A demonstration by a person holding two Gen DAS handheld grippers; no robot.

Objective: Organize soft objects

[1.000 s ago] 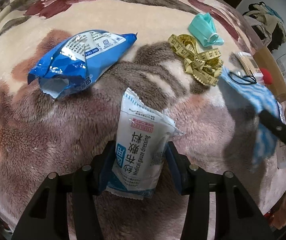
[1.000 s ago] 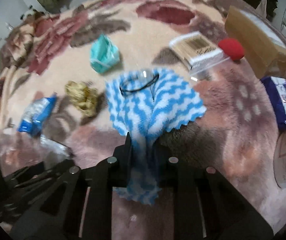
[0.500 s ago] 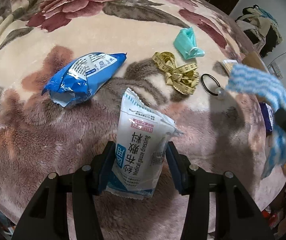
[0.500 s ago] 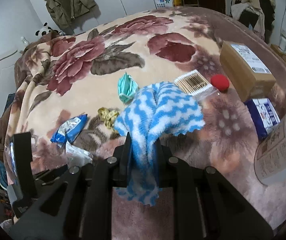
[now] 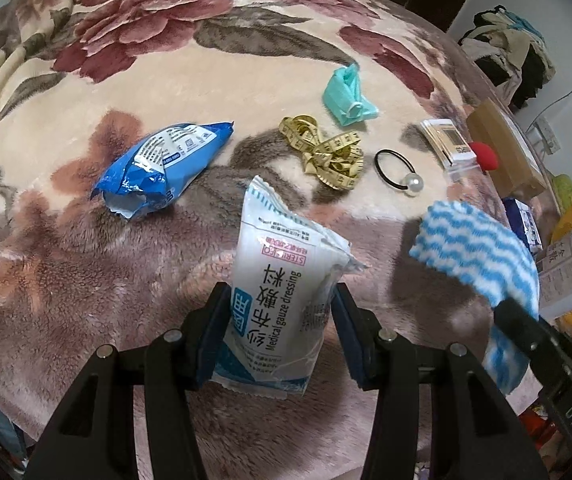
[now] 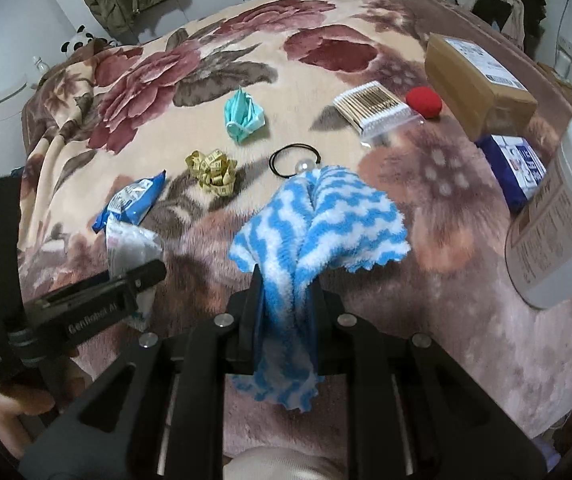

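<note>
**Both claws loaded and clear of the bedspread**

The white plastic packet of medical gauze dressing [image 5: 286,300] sits upright between the pads of the left gripper [image 5: 282,320], which is partly closed and pinches it across its lower half, so the sealed top edge stands free above the jaws. It appears to hang clear of the plush floral blanket [image 5: 166,68], probably for carrying. The blue-and-white wavy fleece cloth [image 6: 318,220] is bunched at its middle in the right gripper [image 6: 286,300], whose jaws are closed tight on the fold; both ends droop loose, one forward and one below, as limp fabric will when gripped at one spot.

Still lying on the blanket are the crumpled blue foil pouch [image 5: 162,160], the tangled yellow tape measure [image 5: 326,152], the folded teal face mask [image 5: 348,96] and the black hair tie with a pearl bead [image 5: 396,168]. Further right lie a clear bag of cotton swabs [image 6: 370,106], a red ball [image 6: 424,102] and a brown cardboard box [image 6: 478,80].
</note>
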